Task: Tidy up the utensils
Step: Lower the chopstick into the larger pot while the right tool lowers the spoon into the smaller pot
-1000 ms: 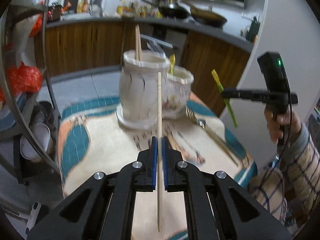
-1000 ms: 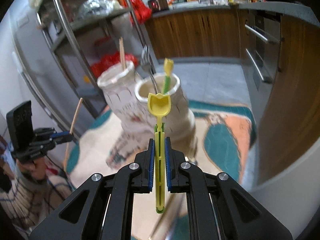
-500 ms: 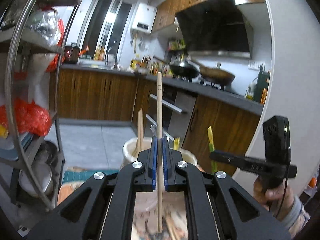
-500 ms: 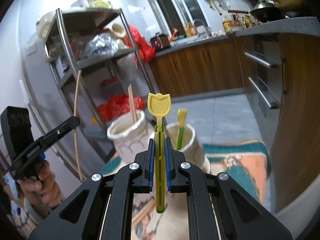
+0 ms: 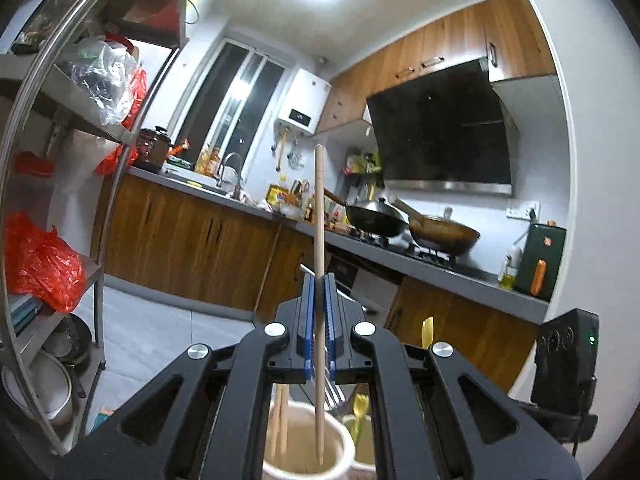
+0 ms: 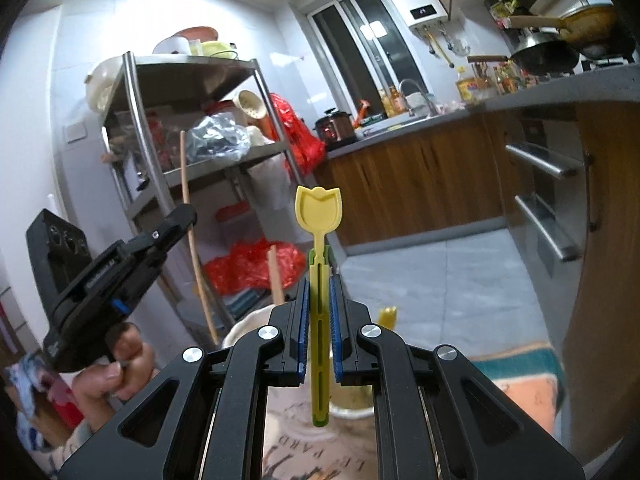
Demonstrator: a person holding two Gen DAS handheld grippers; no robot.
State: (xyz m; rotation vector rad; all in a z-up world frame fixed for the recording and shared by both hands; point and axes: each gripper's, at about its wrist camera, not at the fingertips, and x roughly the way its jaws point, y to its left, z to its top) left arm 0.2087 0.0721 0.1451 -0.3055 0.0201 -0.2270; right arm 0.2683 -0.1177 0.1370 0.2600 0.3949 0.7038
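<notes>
My left gripper (image 5: 319,280) is shut on a wooden chopstick (image 5: 318,216) that stands upright, its lower tip over the mouth of the tall white jar (image 5: 340,454). Another chopstick (image 5: 280,420) and a fork (image 5: 333,394) lean inside that jar. My right gripper (image 6: 319,280) is shut on a yellow tulip-shaped spoon (image 6: 319,212) with a green handle, upright above the smaller lettered jar (image 6: 320,456). A yellow fork (image 6: 388,314) stands in the smaller jar. In the right wrist view the left gripper (image 6: 186,216) shows at left with its chopstick (image 6: 191,248).
A steel shelf rack (image 5: 60,128) with red bags (image 5: 40,264) stands to the left. Wooden kitchen cabinets and a counter with woks (image 5: 380,220) lie behind. The patterned tablecloth (image 6: 520,376) shows beside the jars. A hand (image 6: 116,368) holds the left gripper's handle.
Both grippers have risen and tipped upward, so the table has dropped out of view. The chopstick's lower tip now hangs over the tall jar, and the spoon is above the smaller jar.
</notes>
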